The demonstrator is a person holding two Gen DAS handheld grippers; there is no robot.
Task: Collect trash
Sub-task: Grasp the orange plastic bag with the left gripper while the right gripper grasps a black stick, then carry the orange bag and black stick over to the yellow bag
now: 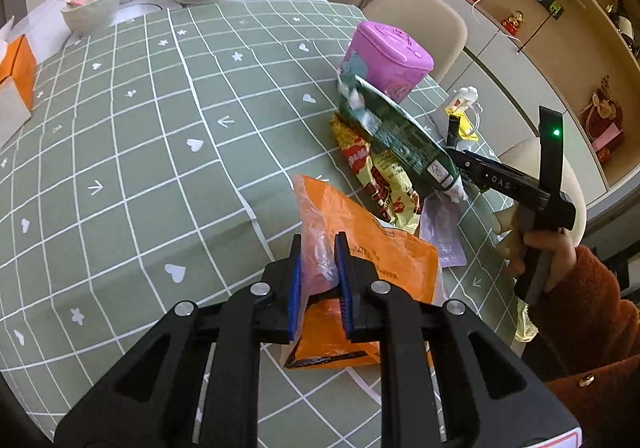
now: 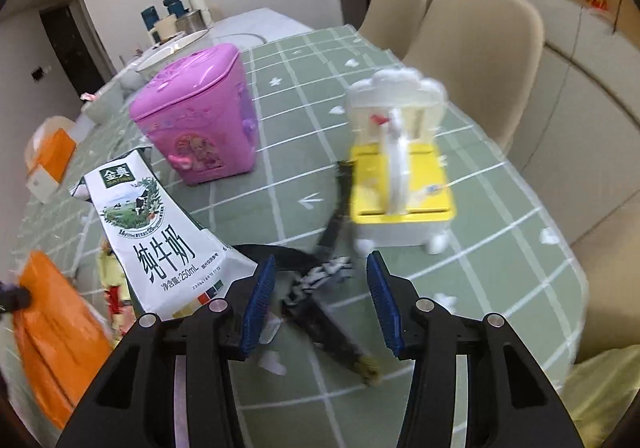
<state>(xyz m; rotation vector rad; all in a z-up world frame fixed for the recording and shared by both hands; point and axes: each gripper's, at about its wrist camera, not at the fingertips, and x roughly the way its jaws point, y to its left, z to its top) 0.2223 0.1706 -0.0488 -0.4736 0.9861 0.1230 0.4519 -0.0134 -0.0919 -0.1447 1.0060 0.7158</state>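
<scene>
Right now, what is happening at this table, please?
A person is collecting trash from a table with a green checked cloth, holding a gripper in each hand. The left gripper is shut on an orange plastic bag. A flattened milk carton sits at the right gripper, lifted above the other wrappers, though its jaws look open in its own view, so the hold is unclear. A yellow snack wrapper lies below, near a pink toy bin.

Open tablecloth lies left; pink bin and yellow-white toy crowd the right.
</scene>
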